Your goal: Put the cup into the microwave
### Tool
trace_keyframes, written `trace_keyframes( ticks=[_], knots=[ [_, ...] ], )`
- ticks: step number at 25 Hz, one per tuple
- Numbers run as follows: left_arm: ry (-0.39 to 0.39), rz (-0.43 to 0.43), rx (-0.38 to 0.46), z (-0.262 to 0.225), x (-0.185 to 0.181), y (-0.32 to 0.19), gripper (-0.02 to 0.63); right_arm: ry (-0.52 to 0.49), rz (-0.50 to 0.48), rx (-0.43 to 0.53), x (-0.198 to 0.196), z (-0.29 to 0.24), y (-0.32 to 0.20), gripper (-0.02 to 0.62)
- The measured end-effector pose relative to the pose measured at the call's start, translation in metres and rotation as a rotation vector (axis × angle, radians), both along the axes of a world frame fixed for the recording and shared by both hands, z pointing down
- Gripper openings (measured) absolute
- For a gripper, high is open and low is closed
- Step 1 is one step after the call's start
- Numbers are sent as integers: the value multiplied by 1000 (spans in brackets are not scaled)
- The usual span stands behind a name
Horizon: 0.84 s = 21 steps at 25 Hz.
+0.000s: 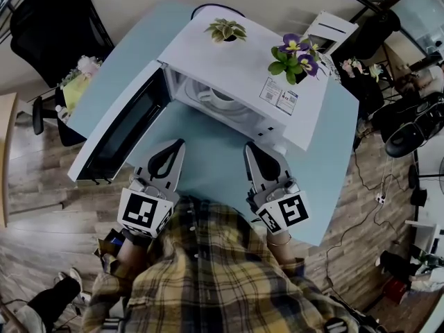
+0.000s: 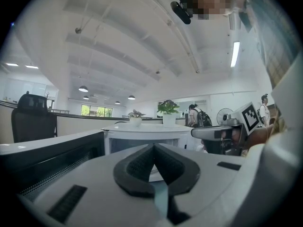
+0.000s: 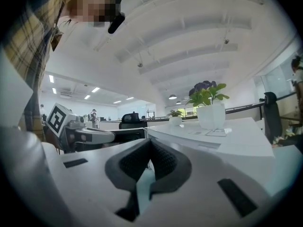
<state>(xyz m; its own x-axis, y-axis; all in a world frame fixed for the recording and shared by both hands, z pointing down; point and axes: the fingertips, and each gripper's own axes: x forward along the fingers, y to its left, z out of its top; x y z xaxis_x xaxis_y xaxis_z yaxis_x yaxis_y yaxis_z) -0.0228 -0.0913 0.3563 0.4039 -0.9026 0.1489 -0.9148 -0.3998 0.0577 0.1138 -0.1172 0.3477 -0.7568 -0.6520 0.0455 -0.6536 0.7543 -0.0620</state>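
A white microwave stands on the light blue table with its door swung open to the left. Inside the cavity a white round cup sits on the turntable. My left gripper and right gripper hover side by side over the table, just in front of the open cavity, both shut with nothing between the jaws. In the left gripper view the left gripper points at the microwave. The right gripper points along the microwave's right side.
Two potted plants stand on the microwave top: a green one and a purple-flowered one. A black chair is behind the table at the left. Chairs, cables and clutter fill the floor at the right.
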Motion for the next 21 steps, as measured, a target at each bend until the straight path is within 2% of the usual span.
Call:
trace_keyframes(
  ticks=[7,21],
  knots=[
    [-4,-14,1,-1,-5,2,-8,1,-12,-8,-5,2,2,2],
    [-3,-25,17,-1,-5,2,-8,4,27,-23,6,6,-1,2]
  ],
)
